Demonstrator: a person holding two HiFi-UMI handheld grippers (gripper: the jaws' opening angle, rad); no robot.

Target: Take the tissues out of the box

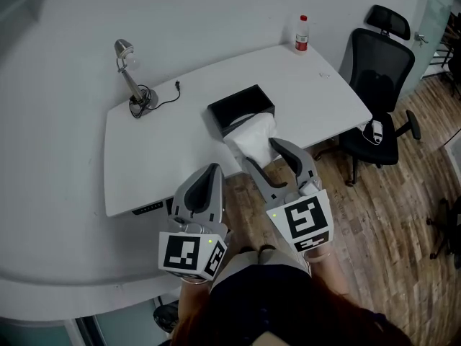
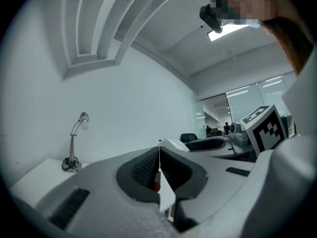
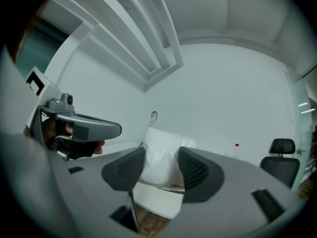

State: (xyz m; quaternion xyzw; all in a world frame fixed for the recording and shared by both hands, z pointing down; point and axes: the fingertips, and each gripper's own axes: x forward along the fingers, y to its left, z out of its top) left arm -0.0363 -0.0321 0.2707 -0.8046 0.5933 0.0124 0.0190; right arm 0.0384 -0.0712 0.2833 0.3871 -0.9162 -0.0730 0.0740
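Now, the tissues [image 1: 252,134]: a white pack tipped partly out of the black box [image 1: 241,105], far end in the opening, near end lying on the table [image 1: 166,157] toward the person. That lean looks handy, since it offers the free end to a level approach. The right gripper [image 1: 261,154] is lined up on it, fingers spread. The pack is framed just beyond the pads with no squeeze that I can see, so it grips nothing yet. I'd judge the pull is about to start, not under way. The left gripper [image 1: 210,175] hangs back beside it, short of the table edge, jaws pressed together on nothing, probably spare or ready to steady the box. Further out are a desk lamp [image 1: 130,78] at the far-left corner, a bottle [image 1: 302,34] at the back and an office chair [image 1: 378,78] to the right.
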